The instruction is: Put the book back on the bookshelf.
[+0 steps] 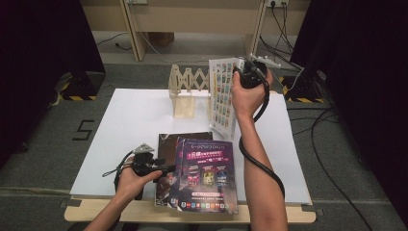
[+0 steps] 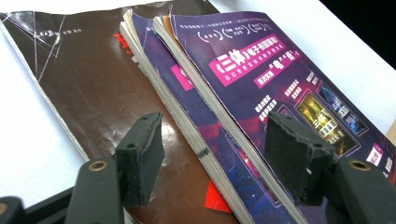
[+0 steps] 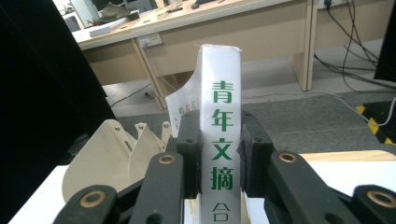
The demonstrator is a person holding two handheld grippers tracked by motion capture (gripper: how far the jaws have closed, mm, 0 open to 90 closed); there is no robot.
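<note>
My right gripper [image 1: 240, 72] holds a thick white book [image 1: 222, 96] upright above the table's far right part. In the right gripper view its pads [image 3: 189, 140] press both sides of the book's spine [image 3: 220, 140], which bears green characters. A fanned stack of books lies at the front edge: a brown one [image 2: 88, 88] underneath and purple-covered ones [image 2: 261, 74] on top. My left gripper [image 1: 167, 168] sits at the stack's left side. Its jaws stand open [image 2: 217, 158] just over the covers and grip nothing.
A pale wooden slotted book rack [image 1: 186, 89] stands at the back middle of the white board [image 1: 125, 125], just left of the held book; its curved dividers [image 3: 109, 154] show beside my right jaws. The right gripper's cable [image 1: 262, 163] trails along the forearm.
</note>
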